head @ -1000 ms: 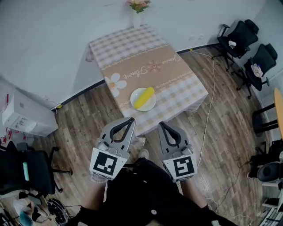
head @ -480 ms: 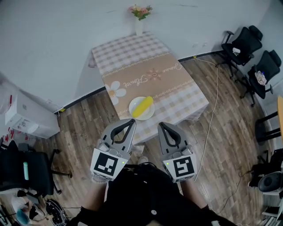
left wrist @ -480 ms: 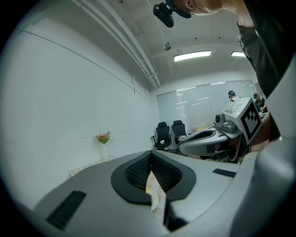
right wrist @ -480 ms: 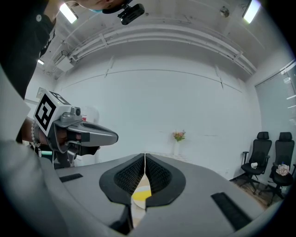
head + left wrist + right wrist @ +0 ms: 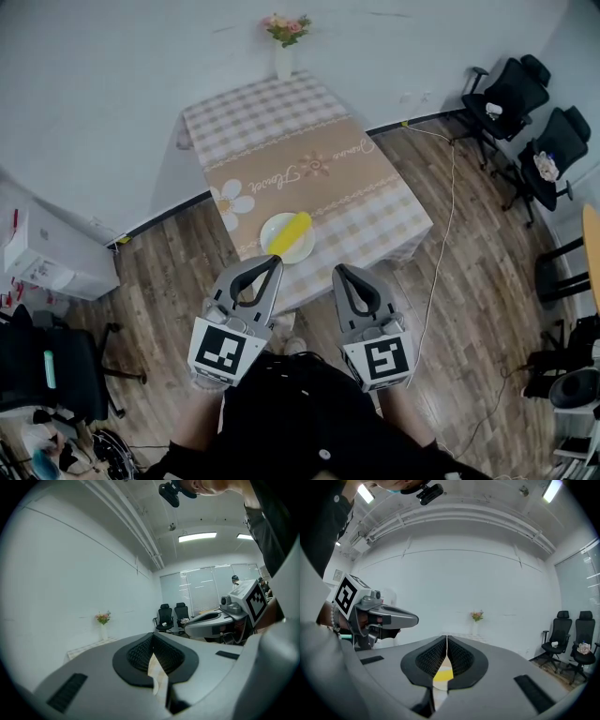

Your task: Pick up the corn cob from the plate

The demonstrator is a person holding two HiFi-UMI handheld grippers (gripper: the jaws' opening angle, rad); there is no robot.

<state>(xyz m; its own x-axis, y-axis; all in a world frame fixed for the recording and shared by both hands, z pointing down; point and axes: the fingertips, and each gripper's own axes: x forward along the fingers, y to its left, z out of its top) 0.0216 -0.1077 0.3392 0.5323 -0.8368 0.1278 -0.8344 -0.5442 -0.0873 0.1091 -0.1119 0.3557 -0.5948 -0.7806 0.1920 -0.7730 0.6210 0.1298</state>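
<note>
Yellow: one corn cob [image 5: 290,233], one plate [image 5: 303,248]

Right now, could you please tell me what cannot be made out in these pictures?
- Left gripper view: the shut left gripper blocks the plate and the corn cob.
- Right gripper view: the shut right gripper leaves only a yellow sliver of the cob showing.
- Head view: the script on the tablecloth is too small to read, and the cloth hides the table's legs.

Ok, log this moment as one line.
phase: pre-grasp | yellow corn cob: on white plate | left gripper: shut, empty | right gripper: shut, empty
</note>
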